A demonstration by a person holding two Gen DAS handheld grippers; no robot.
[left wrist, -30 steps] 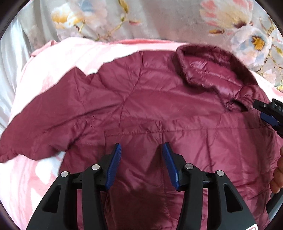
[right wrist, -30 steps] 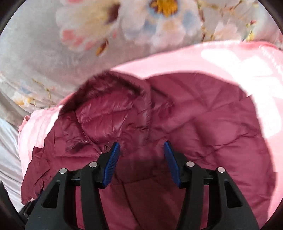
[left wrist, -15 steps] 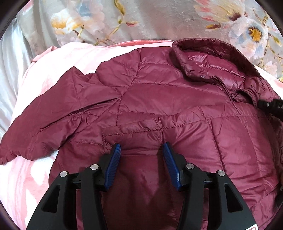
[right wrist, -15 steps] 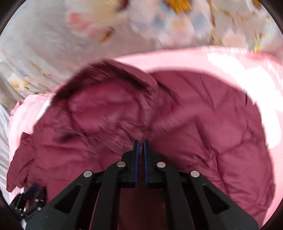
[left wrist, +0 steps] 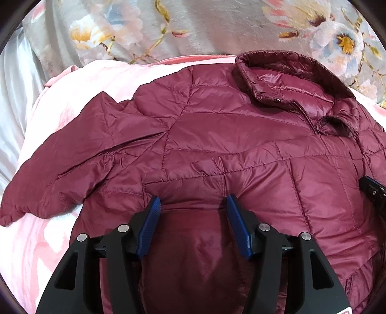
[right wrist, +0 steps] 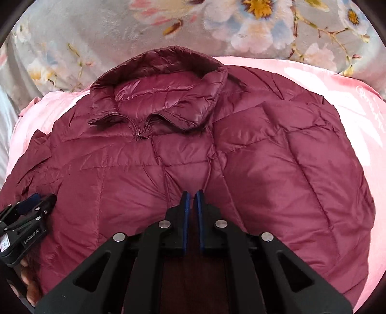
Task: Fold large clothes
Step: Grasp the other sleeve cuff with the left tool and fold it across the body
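Observation:
A maroon quilted puffer jacket [left wrist: 217,135] lies front up on a pink blanket [left wrist: 79,79], collar [left wrist: 284,72] to the far side, zipper partly open. Its left sleeve [left wrist: 55,178] stretches out to the left. My left gripper [left wrist: 193,205] is open, blue pads pressed on the jacket's lower front. In the right wrist view the jacket [right wrist: 265,157] fills the frame, collar [right wrist: 164,70] at the top. My right gripper [right wrist: 192,194] is shut, pinching a fold of jacket fabric on the chest. The left gripper shows at the lower left [right wrist: 26,215].
A grey floral bedcover [left wrist: 193,26] lies beyond the blanket, also in the right wrist view [right wrist: 168,21]. White sheet [left wrist: 12,84] is at the left. The pink blanket [right wrist: 361,101] extends right of the jacket.
My right gripper closed from open onto the jacket fabric and pulled back along the jacket. The left gripper stayed open and moved closer onto the jacket front.

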